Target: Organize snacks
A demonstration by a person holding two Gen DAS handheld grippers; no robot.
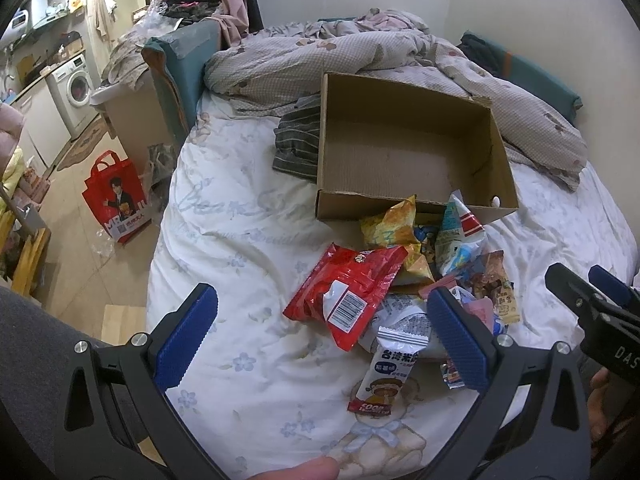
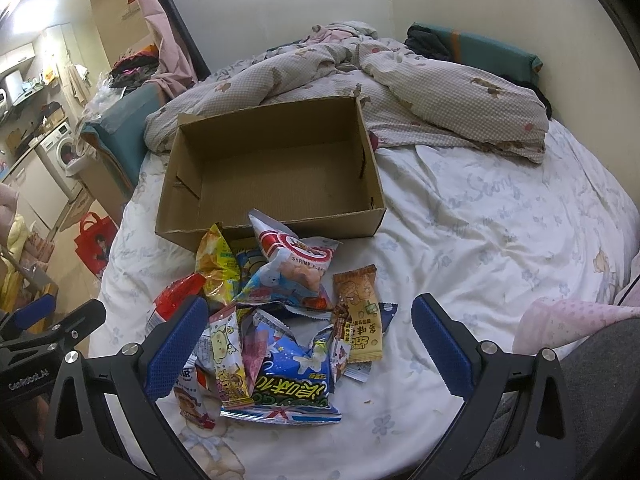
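Note:
An empty cardboard box (image 1: 404, 152) sits on the bed, also in the right wrist view (image 2: 272, 176). A pile of snack packets (image 1: 420, 280) lies in front of it: a red bag (image 1: 344, 292), a yellow bag (image 2: 216, 264), a shrimp flakes bag (image 2: 296, 260), a blue-green bag (image 2: 288, 384) and small packets. My left gripper (image 1: 324, 344) is open above the pile's left side, holding nothing. My right gripper (image 2: 312, 348) is open above the pile's near part, holding nothing. The right gripper's tip also shows in the left wrist view (image 1: 592, 296).
A rumpled checked quilt (image 2: 400, 80) lies behind the box. A striped cloth (image 1: 296, 144) lies left of the box. The bed sheet (image 2: 500, 232) is white. A red shopping bag (image 1: 116, 200) stands on the floor left of the bed.

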